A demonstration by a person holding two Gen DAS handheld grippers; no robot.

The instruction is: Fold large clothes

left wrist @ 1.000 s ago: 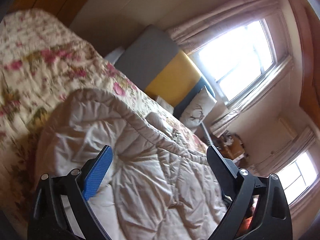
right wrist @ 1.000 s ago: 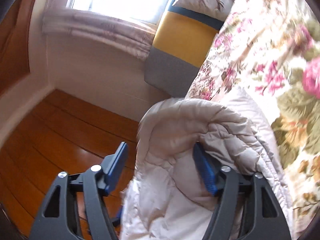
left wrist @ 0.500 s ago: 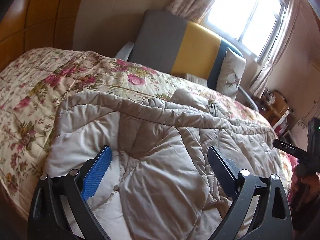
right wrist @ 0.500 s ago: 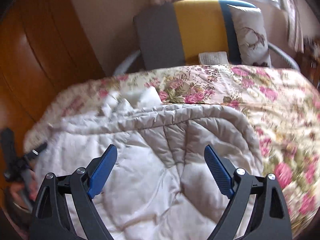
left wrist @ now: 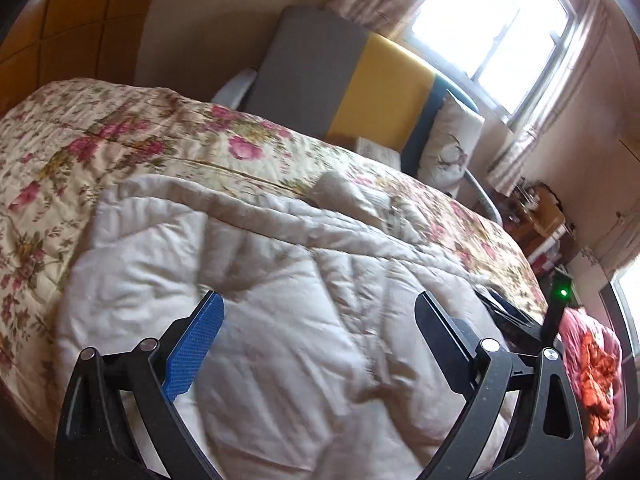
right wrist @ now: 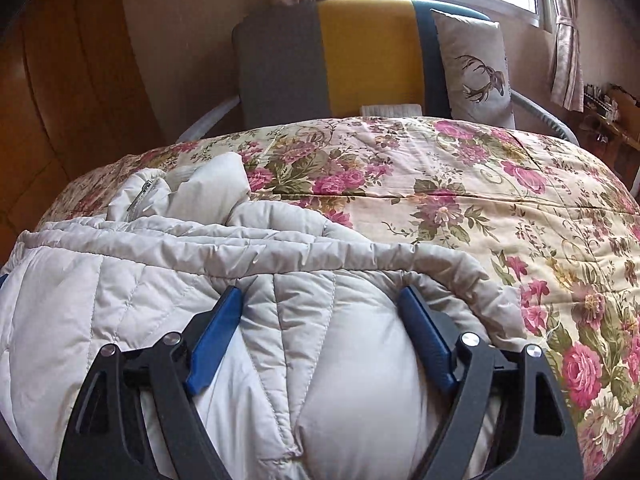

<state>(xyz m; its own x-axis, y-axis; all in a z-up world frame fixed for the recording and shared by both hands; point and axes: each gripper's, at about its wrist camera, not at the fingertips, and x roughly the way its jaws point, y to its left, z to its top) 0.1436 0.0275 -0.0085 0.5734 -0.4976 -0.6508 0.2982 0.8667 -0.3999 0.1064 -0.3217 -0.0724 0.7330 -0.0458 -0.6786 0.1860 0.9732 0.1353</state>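
Note:
A pale beige quilted down coat (left wrist: 280, 288) lies folded on the flowered bedspread (left wrist: 120, 136), its ribbed edge running across the bed. It also shows in the right wrist view (right wrist: 160, 280), with its zipped collar end at the upper left. My left gripper (left wrist: 320, 312) is open and empty just above the coat. My right gripper (right wrist: 320, 300) is open, its jaws pressed into a bulge of the coat's right end without closing on it. The right gripper also shows at the right edge of the left wrist view (left wrist: 516, 316).
The bedspread (right wrist: 480, 200) covers the bed beyond and right of the coat. A grey, yellow and blue headboard (right wrist: 340, 52) and a deer cushion (right wrist: 472, 68) stand at the back. Wood panelling (right wrist: 60, 100) is on the left. A wooden side table (left wrist: 540, 216) stands at right.
Both grippers swung up from the coat's edges to look across the bed. The right gripper let go of the coat fold it held and now rests open on the coat.

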